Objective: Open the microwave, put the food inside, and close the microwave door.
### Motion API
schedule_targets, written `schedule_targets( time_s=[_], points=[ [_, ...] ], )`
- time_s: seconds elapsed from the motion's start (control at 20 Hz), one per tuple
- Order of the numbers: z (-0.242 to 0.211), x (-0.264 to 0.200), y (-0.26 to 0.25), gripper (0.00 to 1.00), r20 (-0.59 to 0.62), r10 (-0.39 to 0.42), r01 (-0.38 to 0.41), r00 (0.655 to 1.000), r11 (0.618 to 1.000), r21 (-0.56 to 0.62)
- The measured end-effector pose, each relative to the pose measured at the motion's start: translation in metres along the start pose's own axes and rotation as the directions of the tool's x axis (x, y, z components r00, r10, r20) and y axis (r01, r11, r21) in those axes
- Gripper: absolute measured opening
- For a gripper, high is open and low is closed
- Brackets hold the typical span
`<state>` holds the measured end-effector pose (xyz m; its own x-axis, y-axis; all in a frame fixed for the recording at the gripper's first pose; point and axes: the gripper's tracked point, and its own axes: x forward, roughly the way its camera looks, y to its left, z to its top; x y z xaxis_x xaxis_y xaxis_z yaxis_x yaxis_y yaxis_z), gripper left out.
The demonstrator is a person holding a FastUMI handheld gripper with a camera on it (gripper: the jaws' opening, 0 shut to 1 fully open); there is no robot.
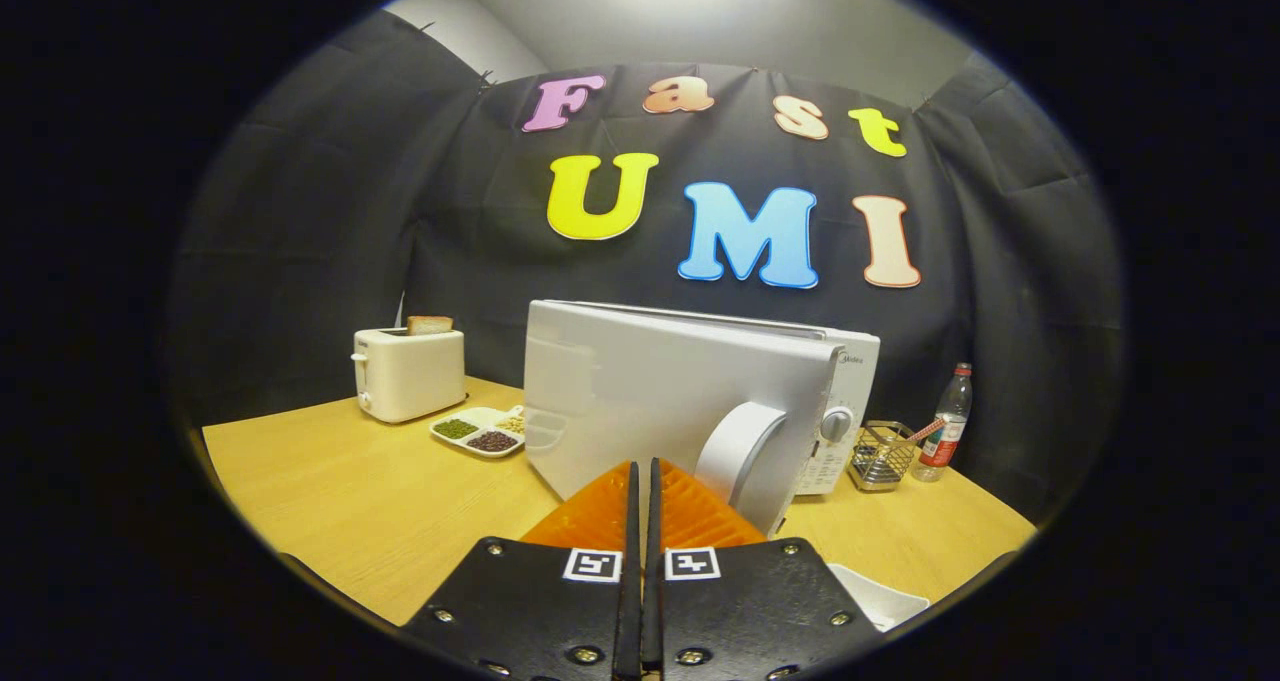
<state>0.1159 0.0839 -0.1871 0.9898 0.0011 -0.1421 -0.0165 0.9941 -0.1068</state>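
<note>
A white microwave [840, 401] stands on the wooden table [370, 501], its door [650, 401] swung partly out toward me with the curved handle [738, 451] near the door's right edge. My gripper [642, 473] is shut, fingers pressed together with nothing between them, their tips just in front of the door's lower part, left of the handle. A white dish [880, 596] lies on the table just right of the gripper body; its contents are hidden.
A white toaster [408, 371] with a bread slice stands at the back left. A divided white tray [480, 429] of beans lies between toaster and door. A wire basket [882, 454] and a plastic bottle [945, 431] stand right of the microwave.
</note>
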Motion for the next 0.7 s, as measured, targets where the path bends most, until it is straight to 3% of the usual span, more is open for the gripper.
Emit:
schedule_targets(
  time_s=[0.45,0.7],
  points=[
    [0.024,0.049,-0.059,0.02,0.041,-0.067,0.065,0.997,0.996,0.053],
    [0.022,0.080,-0.076,0.01,0.000,-0.083,0.083,0.997,0.992,0.095]
  ],
)
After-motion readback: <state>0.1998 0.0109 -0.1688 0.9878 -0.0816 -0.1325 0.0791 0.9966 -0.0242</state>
